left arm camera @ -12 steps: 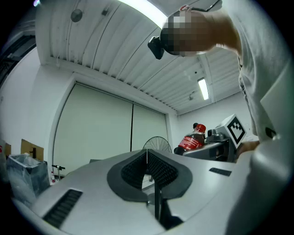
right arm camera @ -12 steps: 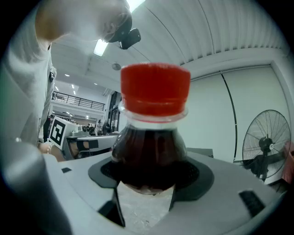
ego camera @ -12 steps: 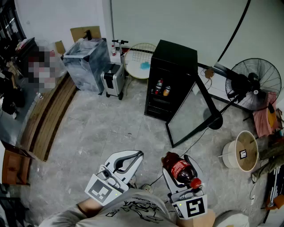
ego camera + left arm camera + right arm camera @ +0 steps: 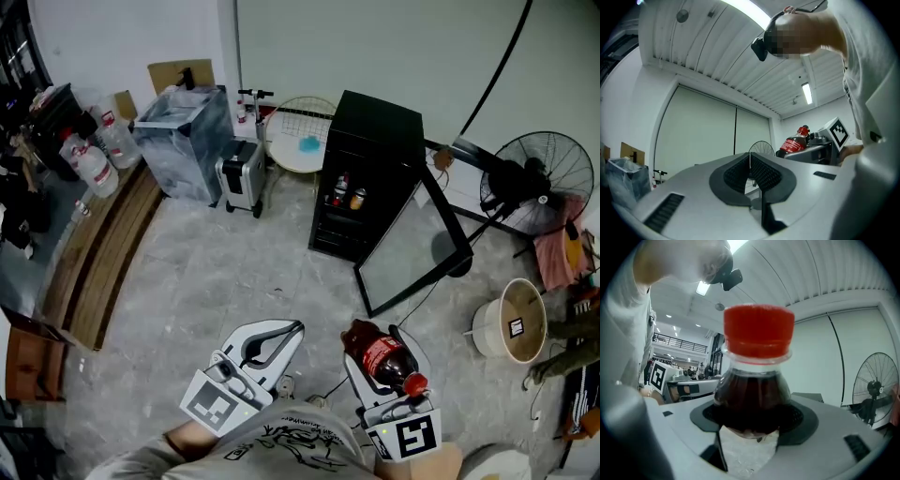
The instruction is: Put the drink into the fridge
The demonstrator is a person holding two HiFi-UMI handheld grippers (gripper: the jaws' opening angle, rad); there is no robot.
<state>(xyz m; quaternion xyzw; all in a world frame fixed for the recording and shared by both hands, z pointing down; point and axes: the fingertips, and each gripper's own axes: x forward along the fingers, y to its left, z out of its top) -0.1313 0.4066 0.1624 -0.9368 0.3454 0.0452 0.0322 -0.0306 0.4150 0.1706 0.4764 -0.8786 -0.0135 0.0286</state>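
Right gripper point(image 4: 375, 339) is clamped around the body of 1 dark cola bottle point(image 4: 382, 358) (red cap pointing back toward the person), well apart from the open black fridge point(image 4: 370, 131); full and smooth-walled, it probably handles heavy and slippery, so this wide-body hold suits it.

We saw a standing fan point(image 4: 539, 183) far ahead and right of the jaws, a round white tub point(image 4: 511, 323) near their right, a small suitcase point(image 4: 241, 173) and grey bin point(image 4: 183, 136) well ahead-left, and wooden boards point(image 4: 98, 253) far left.
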